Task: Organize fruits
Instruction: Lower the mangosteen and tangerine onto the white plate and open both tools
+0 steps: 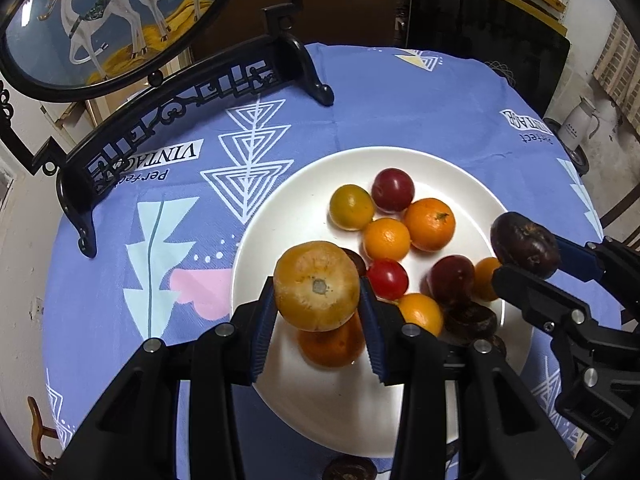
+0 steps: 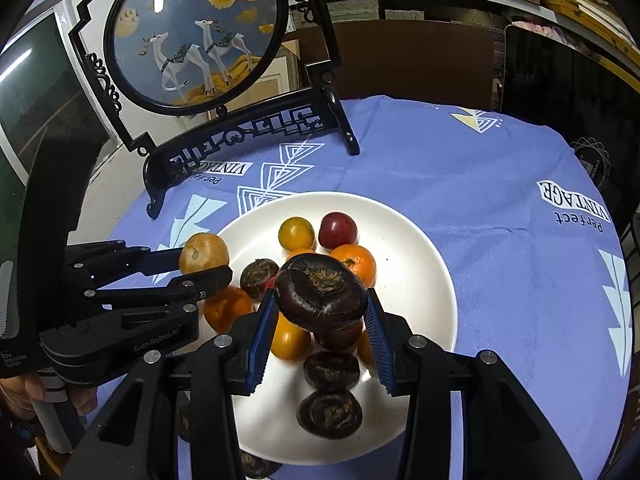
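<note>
A: Starting with the left wrist view: the left gripper (image 1: 318,300) has its blue-padded fingers (image 1: 264,332) clenched on a pale orange fruit (image 1: 317,285), held above the near left part of the white plate (image 1: 280,216).

B: What lies beneath it?

A: An orange mandarin (image 1: 330,346), partly hidden by the held fruit. Farther back on the plate sit a yellow-green tomato (image 1: 351,206), a red plum (image 1: 393,189), two more mandarins (image 1: 430,223) and a red tomato (image 1: 387,279). The right gripper (image 1: 532,258) comes in from the right edge, gripping a dark water chestnut (image 1: 524,245) above the plate's right rim, and its black body covers part of that rim.

B: And around the plate?

A: A blue printed tablecloth (image 1: 400,100), and a black carved stand (image 1: 168,120) carrying a round deer painting (image 1: 120,20) at back left.

B: Now the right wrist view?

A: The right gripper (image 2: 322,306) is closed around the water chestnut (image 2: 321,295), which blocks the middle of the plate (image 2: 420,248). Two more dark chestnuts (image 2: 331,370) lie below it toward the near rim, another (image 2: 258,278) sits at left. The left gripper (image 2: 204,266) reaches in from the left holding the pale fruit (image 2: 203,253) over the plate's left edge, just beside a mandarin (image 2: 226,308). The stand (image 2: 240,140) and painting (image 2: 192,32) rise behind the cloth (image 2: 500,220)
</note>
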`<action>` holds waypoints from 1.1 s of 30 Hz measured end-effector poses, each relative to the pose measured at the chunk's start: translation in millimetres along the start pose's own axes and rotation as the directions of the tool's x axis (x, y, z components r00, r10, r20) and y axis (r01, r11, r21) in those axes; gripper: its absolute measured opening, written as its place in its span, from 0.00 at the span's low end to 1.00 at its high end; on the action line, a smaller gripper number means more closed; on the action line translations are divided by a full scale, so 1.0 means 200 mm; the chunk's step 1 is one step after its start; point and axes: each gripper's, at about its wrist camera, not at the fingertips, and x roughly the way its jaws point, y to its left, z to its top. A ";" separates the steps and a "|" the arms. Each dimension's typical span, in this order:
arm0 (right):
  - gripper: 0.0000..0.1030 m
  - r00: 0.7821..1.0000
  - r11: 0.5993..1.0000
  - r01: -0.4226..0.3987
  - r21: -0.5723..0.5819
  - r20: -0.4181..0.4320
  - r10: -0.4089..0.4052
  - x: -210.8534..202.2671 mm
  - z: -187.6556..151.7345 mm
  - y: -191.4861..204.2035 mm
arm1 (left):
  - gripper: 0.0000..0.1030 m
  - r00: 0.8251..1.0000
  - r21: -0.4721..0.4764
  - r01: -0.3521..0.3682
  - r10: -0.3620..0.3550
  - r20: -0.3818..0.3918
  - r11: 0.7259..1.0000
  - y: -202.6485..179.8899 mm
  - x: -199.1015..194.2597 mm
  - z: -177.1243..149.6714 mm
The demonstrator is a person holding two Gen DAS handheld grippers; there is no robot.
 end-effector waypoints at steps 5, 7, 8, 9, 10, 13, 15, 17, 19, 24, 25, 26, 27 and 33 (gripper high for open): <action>0.43 1.000 1.000 0.010 -0.006 -0.002 -0.010 0.04 0.03 0.00 | 0.38 1.000 0.000 -0.014 0.014 -0.009 1.000 0.01 0.04 0.03; 0.43 1.000 1.000 0.021 -0.004 -0.009 -0.022 0.07 0.04 -0.01 | 0.39 1.000 0.008 -0.022 0.022 -0.012 1.000 0.01 0.06 0.04; 0.43 1.000 1.000 0.024 -0.001 -0.013 -0.024 0.09 0.04 -0.02 | 0.39 0.999 0.010 -0.032 0.032 -0.014 0.999 0.01 0.07 0.04; 0.43 0.999 1.000 0.025 0.003 -0.021 -0.024 0.11 0.05 -0.02 | 0.40 0.999 0.009 -0.036 0.036 -0.013 0.999 0.00 0.07 0.04; 0.44 0.999 1.000 0.023 0.003 -0.025 -0.023 0.12 0.05 -0.02 | 0.46 0.999 0.008 -0.039 0.039 -0.011 0.999 0.00 0.07 0.05; 0.59 0.999 0.999 0.039 -0.002 -0.012 -0.039 0.12 0.05 -0.02 | 0.72 0.998 -0.011 -0.065 0.065 0.013 0.998 0.02 0.05 0.05; 0.61 0.999 0.999 0.039 -0.009 0.025 -0.038 0.08 0.05 -0.02 | 0.72 0.998 -0.012 -0.063 0.063 0.026 0.998 0.03 0.03 0.06; 0.61 0.999 0.999 0.036 -0.010 0.020 -0.036 0.06 0.05 -0.02 | 0.72 0.997 -0.020 -0.067 0.068 0.034 0.998 0.04 0.00 0.06; 0.61 0.999 0.999 0.035 -0.008 0.015 -0.035 0.04 0.04 -0.02 | 0.72 0.997 -0.031 -0.065 0.066 0.036 0.997 0.06 -0.02 0.06; 0.61 0.999 0.999 0.047 0.012 0.005 -0.047 -0.02 0.00 -0.02 | 0.72 0.996 -0.022 -0.066 0.068 0.062 0.998 0.05 -0.11 0.01; 0.61 0.999 0.999 0.050 0.013 0.008 -0.050 -0.04 -0.01 -0.01 | 0.72 0.995 -0.016 -0.069 0.070 0.067 0.998 0.04 -0.13 0.00; 0.61 0.999 0.999 0.049 0.014 0.009 -0.050 -0.06 -0.02 -0.01 | 0.72 0.995 -0.012 -0.069 0.070 0.070 0.998 0.04 -0.15 -0.02; 0.61 0.999 0.999 0.049 0.014 0.010 -0.050 -0.07 -0.03 -0.01 | 0.72 0.995 -0.011 -0.069 0.070 0.073 0.998 0.04 -0.17 -0.03; 0.61 0.999 0.999 0.037 0.009 0.028 -0.037 -0.21 -0.14 0.03 | 0.73 0.994 -0.028 -0.068 0.070 0.085 0.997 0.09 -0.28 -0.15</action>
